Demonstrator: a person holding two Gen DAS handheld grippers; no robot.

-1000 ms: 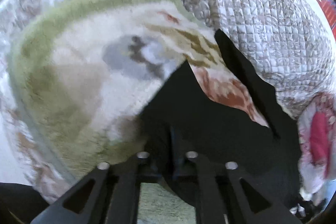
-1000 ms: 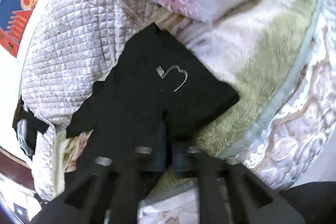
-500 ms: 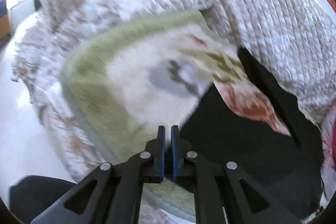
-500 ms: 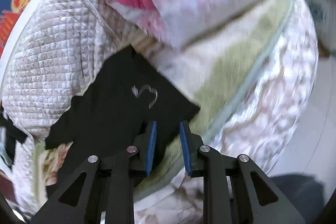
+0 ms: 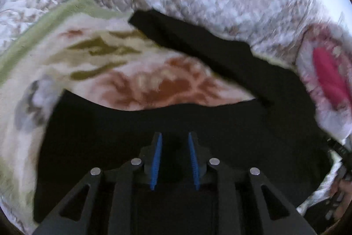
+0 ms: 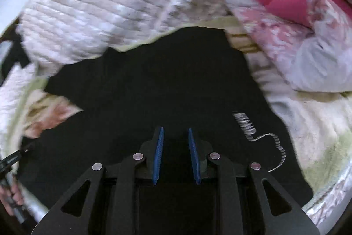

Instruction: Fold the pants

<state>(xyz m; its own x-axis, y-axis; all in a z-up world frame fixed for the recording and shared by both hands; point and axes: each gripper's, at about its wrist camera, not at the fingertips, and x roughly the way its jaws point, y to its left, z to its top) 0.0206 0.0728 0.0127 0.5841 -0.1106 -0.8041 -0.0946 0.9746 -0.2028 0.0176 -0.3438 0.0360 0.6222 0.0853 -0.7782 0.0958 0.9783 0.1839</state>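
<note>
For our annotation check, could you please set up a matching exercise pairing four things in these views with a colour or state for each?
Things:
1. pants
2. quilted cover
3. left gripper
4. folded duvet

Colours or states:
A. pink floral, with a magenta patch
B. black, lying spread on the bed
C. open, blue pads apart
D. pale, stitched in small squares

Pairs: 1-B, 2-D, 3-C, 4-A
</note>
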